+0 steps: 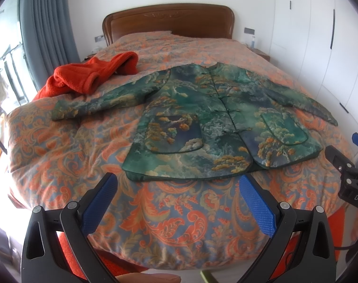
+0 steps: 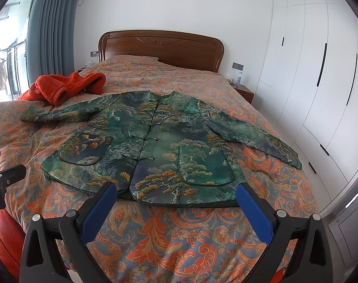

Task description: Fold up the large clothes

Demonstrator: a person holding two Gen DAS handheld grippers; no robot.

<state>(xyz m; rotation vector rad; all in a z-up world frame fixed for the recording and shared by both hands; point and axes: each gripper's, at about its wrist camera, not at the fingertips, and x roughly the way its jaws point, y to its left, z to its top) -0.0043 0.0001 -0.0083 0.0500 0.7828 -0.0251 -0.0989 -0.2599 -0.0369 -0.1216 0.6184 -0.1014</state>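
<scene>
The green jacket (image 2: 143, 146) lies flat and face up in the middle of the bed (image 2: 155, 235), hem toward you, collar pointing to 12 o'clock at the headboard (image 2: 160, 47). Its satin-like cloth carries a printed landscape of pines and clouds in green, blue and ochre, closed down the front by small knotted frog buttons, with a rounded patch pocket on either side. Both sleeves are spread out, one toward 9 o'clock, the other toward 3 o'clock, neither reaching the mattress edge.

Under it the quilt is puffy and rumpled, patterned with orange paisley scrolls on grey-blue. At about 10 o'clock from the jacket an orange fleece garment (image 2: 65, 87) sits in a loose heap, its edge close to the jacket's left sleeve; you cannot tell whether they touch.

Your left gripper (image 1: 179, 184) hovers over the foot of the bed just short of the hem, jaws wide apart and holding nothing. Your right gripper (image 2: 176, 195) sits likewise by the hem, jaws spread, blue ribbed pads (image 2: 254, 212) facing inward, empty.

Around you: a carved brown wooden headboard against a white wall, a grey pleated curtain (image 2: 53, 23) by the bright window at 10 o'clock, white wardrobe doors (image 2: 308, 82) with dark slim handles along 3 o'clock, and a nightstand (image 2: 245, 93) with a small bottle beside the headboard.
</scene>
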